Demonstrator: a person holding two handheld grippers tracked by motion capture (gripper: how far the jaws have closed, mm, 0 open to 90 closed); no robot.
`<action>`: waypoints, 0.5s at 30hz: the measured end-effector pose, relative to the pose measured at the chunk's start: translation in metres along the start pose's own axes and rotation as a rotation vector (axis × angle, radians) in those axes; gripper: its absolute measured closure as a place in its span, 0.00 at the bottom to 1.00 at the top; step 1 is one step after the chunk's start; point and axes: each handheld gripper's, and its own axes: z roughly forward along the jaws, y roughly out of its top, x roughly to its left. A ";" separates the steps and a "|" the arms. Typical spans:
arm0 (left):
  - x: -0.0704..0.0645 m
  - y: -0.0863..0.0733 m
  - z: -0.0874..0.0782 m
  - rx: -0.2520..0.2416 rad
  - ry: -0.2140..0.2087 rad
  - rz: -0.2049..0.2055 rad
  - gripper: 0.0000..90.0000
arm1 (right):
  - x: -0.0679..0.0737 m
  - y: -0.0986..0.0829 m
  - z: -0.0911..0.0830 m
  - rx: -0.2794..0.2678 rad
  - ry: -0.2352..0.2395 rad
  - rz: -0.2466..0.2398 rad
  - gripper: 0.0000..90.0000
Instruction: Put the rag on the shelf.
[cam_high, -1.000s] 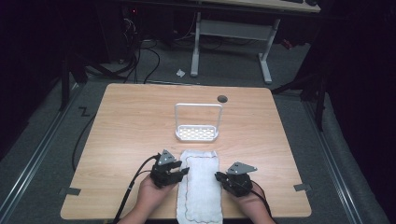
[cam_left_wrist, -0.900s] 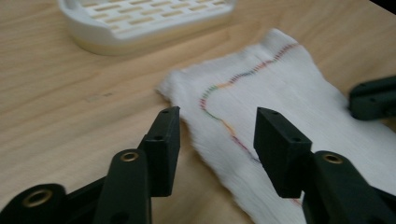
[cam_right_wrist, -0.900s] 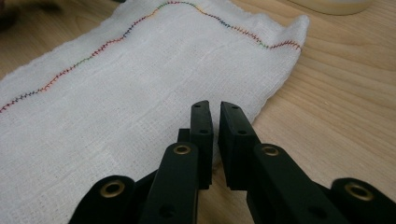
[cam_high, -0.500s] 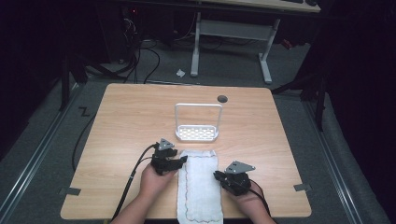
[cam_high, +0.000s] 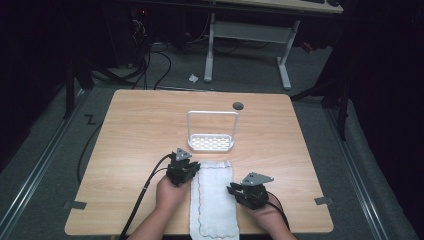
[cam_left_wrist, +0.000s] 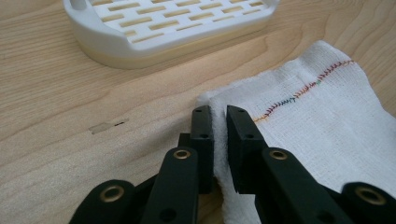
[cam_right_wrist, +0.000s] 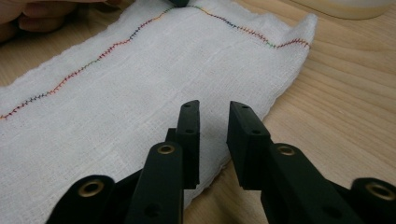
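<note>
Apparently left gripper (cam_left_wrist: 218, 116) is pinching the towel (cam_high: 214, 200) edge lower centre for lifting; right gripper (cam_right_wrist: 212, 112) is straddling its opposite edge, jaws narrowly apart.

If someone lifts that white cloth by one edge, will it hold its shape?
Probably not. The white cloth looks thin and loosely woven, so it would likely droop. Its edge already bunches between the left hand-held gripper jaws, suggesting it is soft and light.

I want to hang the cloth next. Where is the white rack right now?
In the high view the white rack stands at the table's middle, just beyond the far end of the white cloth.
</note>
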 end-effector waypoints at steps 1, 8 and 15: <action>0.000 0.000 0.000 0.000 0.000 -0.001 0.91 | 0.001 0.000 0.000 -0.003 0.002 0.002 0.78; 0.002 -0.001 -0.002 0.003 -0.007 -0.013 0.91 | 0.002 0.014 -0.001 -0.052 -0.061 0.037 0.66; 0.003 -0.001 -0.002 0.002 -0.008 -0.018 0.91 | -0.025 0.041 0.019 -0.059 -0.145 0.124 0.72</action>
